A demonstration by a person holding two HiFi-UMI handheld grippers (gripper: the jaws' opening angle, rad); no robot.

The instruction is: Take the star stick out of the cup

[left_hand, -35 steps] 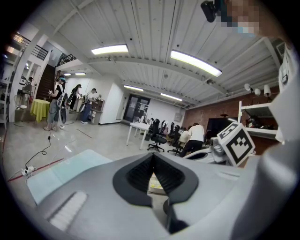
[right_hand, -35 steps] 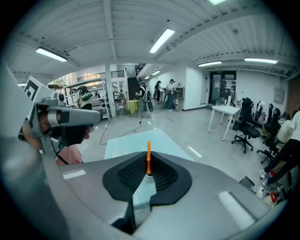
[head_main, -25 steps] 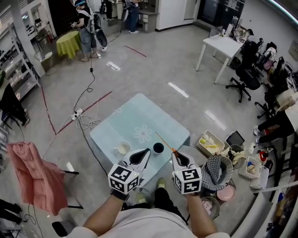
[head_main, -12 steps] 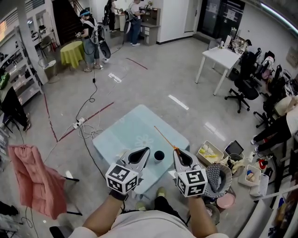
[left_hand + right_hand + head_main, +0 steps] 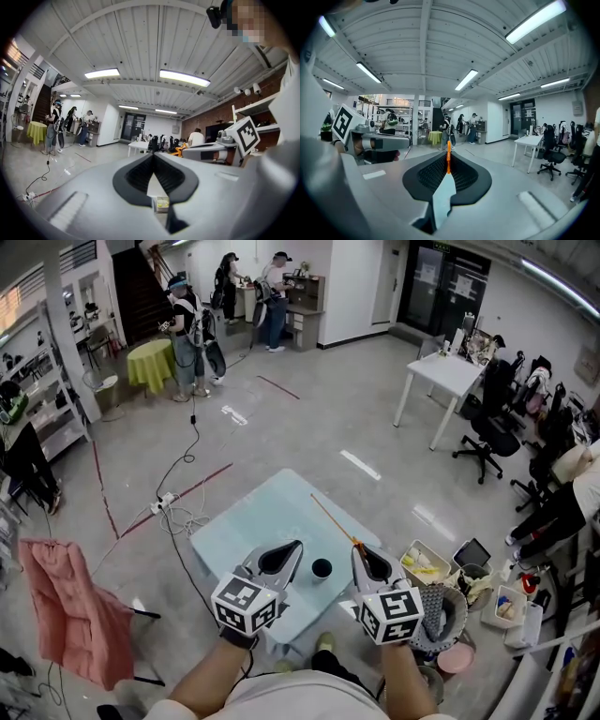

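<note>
**Hidden and unresolved detail, placed relative to the cup.** Just right of the cup [image 5: 322, 568], the star stick [image 5: 330, 517] enters the right claw [image 5: 360, 551], and its lower end is hidden between the closed jaws. In the right gripper view only a short orange length of the star stick [image 5: 448, 159] shows above the jaws. The stick's far tip, beyond the cup, is too small to show any star shape. The inside of the cup reads only as a dark disc. On the near side of the cup, the edge of the bench [image 5: 253, 521] is covered by the marker cubes [image 5: 246, 604] and the person's arms [image 5: 211, 681]. The left claw [image 5: 153, 157] fills most of its own view. Through its gap a small box [image 5: 162, 202] shows yellowish contents too small to identify.
</note>
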